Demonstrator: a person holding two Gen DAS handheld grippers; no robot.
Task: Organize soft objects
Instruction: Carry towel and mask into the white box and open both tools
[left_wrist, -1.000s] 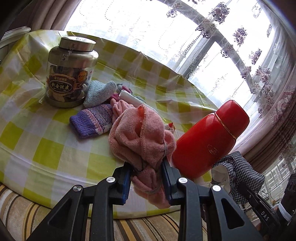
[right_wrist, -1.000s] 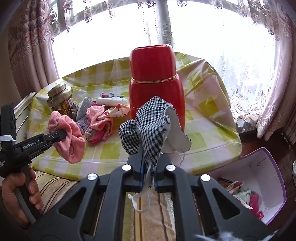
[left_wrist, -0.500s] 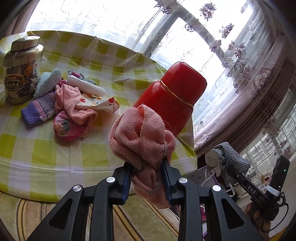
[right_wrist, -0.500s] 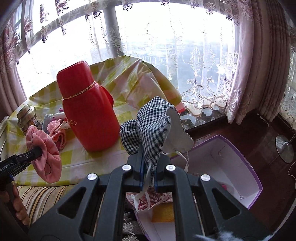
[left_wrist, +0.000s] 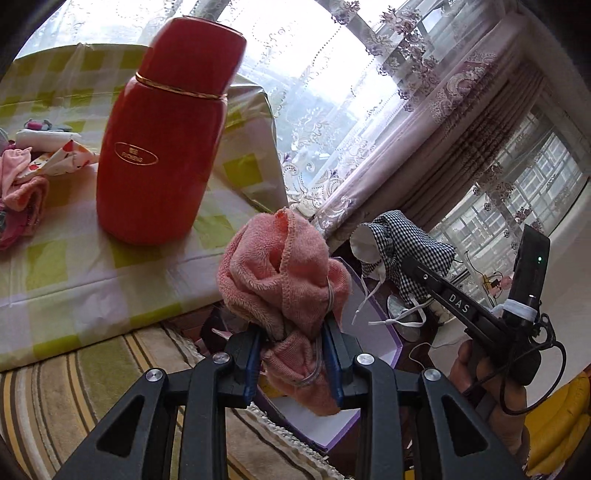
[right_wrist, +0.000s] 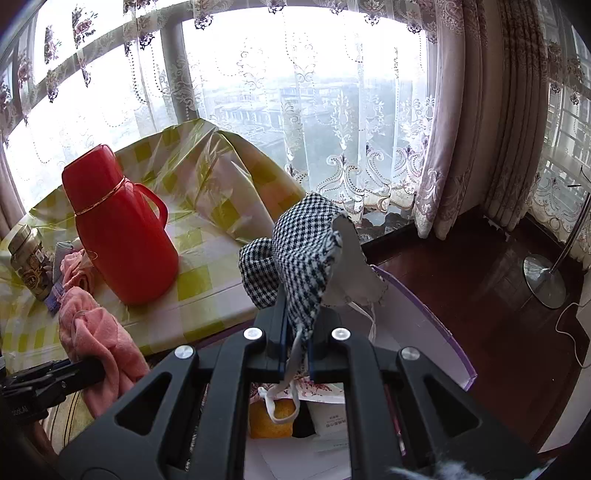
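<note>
— Left side?
— Left gripper (left_wrist: 291, 363) clamped on a bunched pink towel (left_wrist: 284, 273), blue pads pressed into the cloth from both sides, most of the bundle bulging above the fingers, a smaller fold hanging below. Held in the air off the table edge, above the striped sofa cushion (left_wrist: 74, 391) and the near corner of the purple-edged box (left_wrist: 391, 343).

— And the right?
— Right gripper (right_wrist: 295, 354) pinched tight on a black-and-white checked mask (right_wrist: 299, 258), white lining turned to the right, elastic straps dangling down between the fingers. Also held in the air — over the open box (right_wrist: 443, 332), with an orange item (right_wrist: 273, 417) and white packets (right_wrist: 328, 417) lying inside.

— Both visible from the other side?
— Yes. Checked mask (left_wrist: 402, 247) and right gripper (left_wrist: 413, 266) seen from the left wrist, just right of the towel; pink towel (right_wrist: 96, 339) seen at lower left from the right wrist, gripped by the left gripper (right_wrist: 92, 369).

— On the table?
— Red thermos (left_wrist: 166, 129) upright on the yellow-and-white checked tablecloth (left_wrist: 74, 266). Behind it to the left, a small heap of pink cloths (left_wrist: 18, 184) and a printed cloth (left_wrist: 62, 158). From the right wrist, a metal-lidded jar (right_wrist: 27, 258) at the far left edge, next to the pile.

— Beyond?
— Lace curtains (right_wrist: 332, 110) across the window, dark wooden floor (right_wrist: 461, 266) beside the box.
</note>
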